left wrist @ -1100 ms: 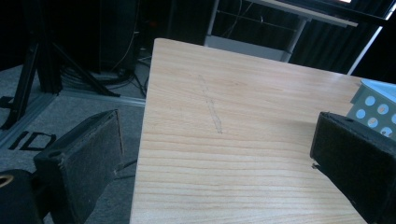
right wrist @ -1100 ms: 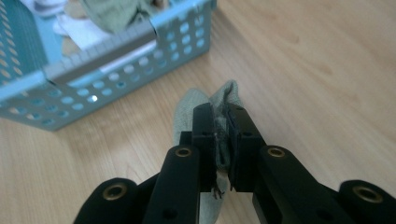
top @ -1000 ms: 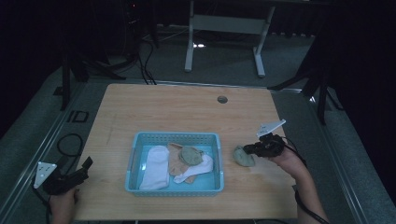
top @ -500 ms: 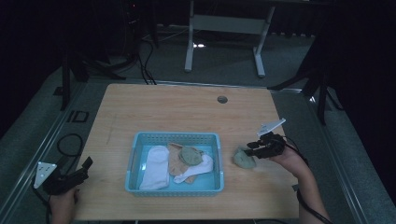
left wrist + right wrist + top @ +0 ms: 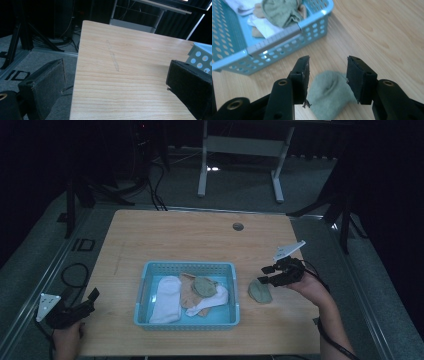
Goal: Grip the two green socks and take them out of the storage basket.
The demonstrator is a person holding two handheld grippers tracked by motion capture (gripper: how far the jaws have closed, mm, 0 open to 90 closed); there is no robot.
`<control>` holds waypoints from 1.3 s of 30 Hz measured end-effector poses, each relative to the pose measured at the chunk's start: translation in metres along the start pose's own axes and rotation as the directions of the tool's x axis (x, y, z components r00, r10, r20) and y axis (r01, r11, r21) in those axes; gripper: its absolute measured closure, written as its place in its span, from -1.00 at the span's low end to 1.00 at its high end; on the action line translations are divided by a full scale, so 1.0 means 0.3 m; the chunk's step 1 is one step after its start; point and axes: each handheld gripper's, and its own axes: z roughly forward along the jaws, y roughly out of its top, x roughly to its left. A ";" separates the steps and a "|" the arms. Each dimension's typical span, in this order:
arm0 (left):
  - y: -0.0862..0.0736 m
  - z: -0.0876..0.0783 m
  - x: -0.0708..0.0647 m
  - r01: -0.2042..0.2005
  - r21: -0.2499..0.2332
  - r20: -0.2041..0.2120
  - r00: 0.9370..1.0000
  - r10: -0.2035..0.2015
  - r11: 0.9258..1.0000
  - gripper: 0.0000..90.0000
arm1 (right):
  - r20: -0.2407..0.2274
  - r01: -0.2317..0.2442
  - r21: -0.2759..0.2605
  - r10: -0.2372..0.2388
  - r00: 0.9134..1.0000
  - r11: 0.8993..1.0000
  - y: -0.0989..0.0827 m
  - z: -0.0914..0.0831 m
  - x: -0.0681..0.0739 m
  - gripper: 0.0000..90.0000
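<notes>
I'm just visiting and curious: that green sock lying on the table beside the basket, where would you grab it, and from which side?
Probably at its raised middle fold, coming straight down from above. The green sock lies crumpled and low on the wooden table, so a side approach offers little to pinch. The right tool already hangs open over it with a jaw at each side of the hump, clear of the blue basket.

Matt wood table, perforated plastic basket, fuzzy cloth sock

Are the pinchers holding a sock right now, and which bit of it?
Nothing is held. The right gripper is open above the green sock lying on the table. The left gripper is open too.
</notes>
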 end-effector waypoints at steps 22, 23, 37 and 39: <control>0.000 0.000 0.002 0.005 -0.002 0.003 1.000 -0.005 1.000 -0.95 | -0.094 0.136 0.044 -0.131 0.987 0.990 0.198 0.105 0.099 0.11; 0.000 0.000 0.002 0.005 -0.002 0.003 1.000 -0.005 1.000 -0.95 | -0.102 0.139 0.047 -0.134 0.986 0.989 0.205 0.113 0.103 0.11; 0.000 -0.001 0.003 0.006 -0.003 0.008 1.000 -0.006 1.000 -0.95 | -0.140 0.201 0.075 -0.189 0.972 0.977 0.276 0.205 0.159 0.10; 0.000 -0.001 0.003 0.006 -0.004 0.008 1.000 -0.006 1.000 -0.95 | -0.146 0.213 0.079 -0.200 0.969 0.974 0.287 0.220 0.168 0.10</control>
